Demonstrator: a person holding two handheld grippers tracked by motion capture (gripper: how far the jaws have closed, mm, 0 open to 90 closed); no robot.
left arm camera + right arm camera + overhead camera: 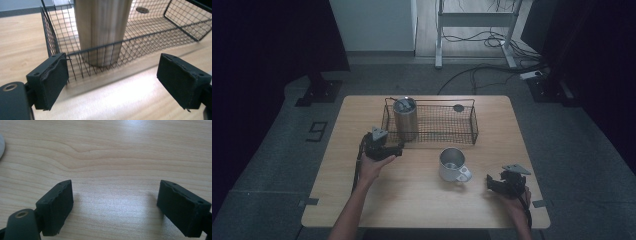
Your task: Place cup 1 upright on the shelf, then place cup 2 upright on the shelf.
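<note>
- The steel tumbler (101, 30) stands upright in the left end of the wire basket (462, 136).
- The left gripper (113, 80) is nearer: released, jaws apart, tumbler straight ahead behind the basket's wall.
- The right gripper (116, 207) rests released, well away.

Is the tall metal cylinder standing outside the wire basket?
No, the metal cylinder stands upright inside the wire basket, at its left end.

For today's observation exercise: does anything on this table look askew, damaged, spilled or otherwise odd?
One small thing: on the left tongs, the pad facing of one finger is peeling, its edge curling away near the wire basket. Otherwise the steel tumbler stands upright inside the basket, the mug stands upright on the table, and nothing is spilled.
</note>
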